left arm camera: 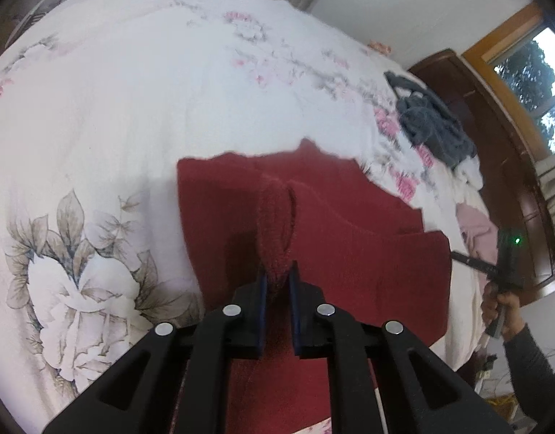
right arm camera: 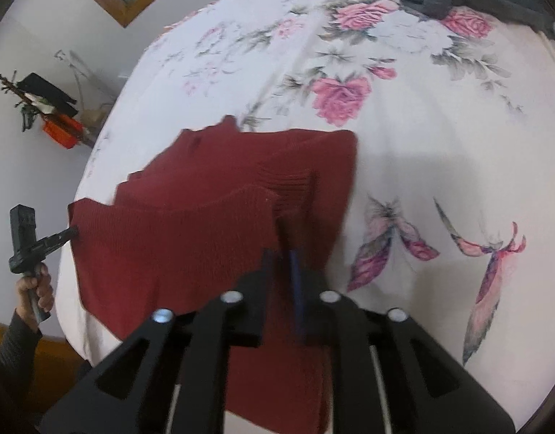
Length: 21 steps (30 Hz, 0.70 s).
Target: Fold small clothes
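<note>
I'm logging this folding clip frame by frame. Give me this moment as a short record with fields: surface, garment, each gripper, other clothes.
surface: bed with floral sheet
garment: red sweater, partly lifted off the sheet, held between both grippers
left gripper: shut on a bunched fold of the sweater
right gripper: shut on the sweater's edge
other clothes: grey pile at the far side of the bed, apart from the sweater; a pink piece near the bed's edge
fold state: not yet finished, sweater hangs uneven
</note>
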Available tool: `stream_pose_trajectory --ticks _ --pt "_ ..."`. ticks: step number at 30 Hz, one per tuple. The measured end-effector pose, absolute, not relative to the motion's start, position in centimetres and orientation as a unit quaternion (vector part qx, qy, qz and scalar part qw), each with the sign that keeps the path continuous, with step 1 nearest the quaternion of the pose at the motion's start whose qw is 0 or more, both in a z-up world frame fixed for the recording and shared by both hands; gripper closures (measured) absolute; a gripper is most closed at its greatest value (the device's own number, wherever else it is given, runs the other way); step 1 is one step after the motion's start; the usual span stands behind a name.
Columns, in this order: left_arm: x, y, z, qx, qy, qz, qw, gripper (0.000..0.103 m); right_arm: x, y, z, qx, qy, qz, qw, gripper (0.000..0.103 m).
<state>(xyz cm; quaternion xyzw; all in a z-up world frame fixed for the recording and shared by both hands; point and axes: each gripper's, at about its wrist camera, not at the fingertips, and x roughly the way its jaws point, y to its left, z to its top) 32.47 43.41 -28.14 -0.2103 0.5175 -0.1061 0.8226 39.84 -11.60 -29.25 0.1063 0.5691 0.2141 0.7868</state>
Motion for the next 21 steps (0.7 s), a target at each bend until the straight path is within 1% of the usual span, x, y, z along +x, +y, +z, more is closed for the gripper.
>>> stream_pose_trajectory --ticks 2,5,7,10,11,12,14,18,21 --pt "32.8 43.8 -29.4 -0.221 0.528 -0.099 0.814 0.093 40.3 -12.0 -30.3 0.105 0.574 0.196 0.788 0.06" --pt "33.4 44.3 -30.9 -0.236 0.538 -0.093 0.804 0.093 40.9 -11.8 -31.7 0.091 0.587 0.187 0.782 0.059" --pt "33.9 44.5 -31.7 -0.237 0.545 -0.089 0.799 0.093 41.3 -11.8 -32.3 0.085 0.589 0.184 0.783 0.055" --pt "34.3 44.5 -32.4 -0.234 0.552 -0.089 0.795 0.093 41.8 -11.7 -33.1 0.097 0.594 0.193 0.775 0.056" --pt "34.4 44.5 -32.6 -0.234 0.553 -0.088 0.795 0.093 41.9 -11.6 -33.2 0.101 0.595 0.199 0.772 0.065" --pt "34.4 44.5 -32.7 -0.235 0.553 -0.088 0.794 0.093 41.9 -11.5 -33.3 0.108 0.599 0.208 0.766 0.083" --pt "34.3 44.5 -32.8 -0.237 0.551 -0.084 0.796 0.093 41.7 -11.0 -33.1 0.093 0.596 0.21 0.769 0.097" --pt "33.3 44.4 -31.6 -0.236 0.532 -0.082 0.809 0.094 40.5 -10.6 -30.8 0.086 0.567 0.213 0.791 0.099" --pt "32.0 44.1 -29.0 -0.236 0.502 -0.093 0.827 0.094 39.3 -10.9 -27.7 0.087 0.536 0.218 0.811 0.099"
